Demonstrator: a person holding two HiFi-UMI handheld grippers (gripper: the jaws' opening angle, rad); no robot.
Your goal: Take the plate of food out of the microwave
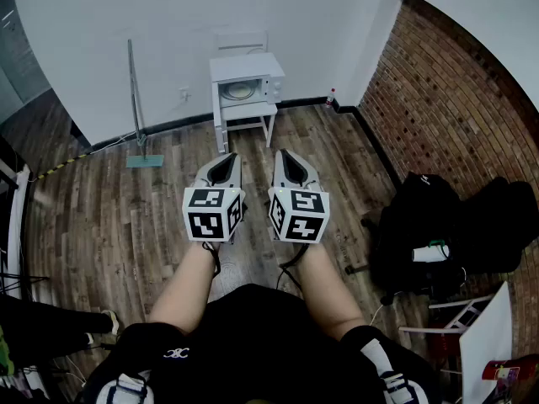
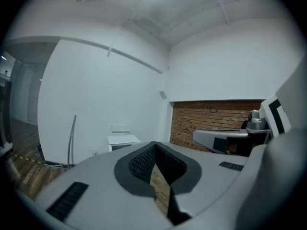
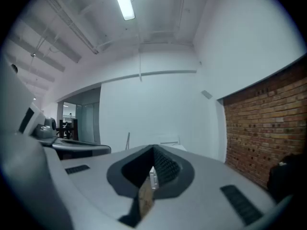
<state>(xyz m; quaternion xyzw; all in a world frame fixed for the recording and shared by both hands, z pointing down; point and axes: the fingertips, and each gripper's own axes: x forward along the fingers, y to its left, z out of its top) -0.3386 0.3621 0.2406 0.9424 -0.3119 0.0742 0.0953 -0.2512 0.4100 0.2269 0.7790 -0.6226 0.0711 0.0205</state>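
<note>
both my left hand-held gripper [image 1: 226,163] and right hand-held gripper [image 1: 287,160] are pressed together, empty. the plate [image 1: 240,91] sits in the microwave [image 1: 249,81] on a small table [image 1: 251,109], well ahead of them. i'd walk closer first, keeping them level.

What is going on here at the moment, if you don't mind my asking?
A person stands on the wooden floor with a gripper in each hand. The left claw and the right claw are held side by side, both shut and empty. They point toward the microwave, which sits on a small white table against the far wall, well out of reach. Taking the food out has not started.
</note>
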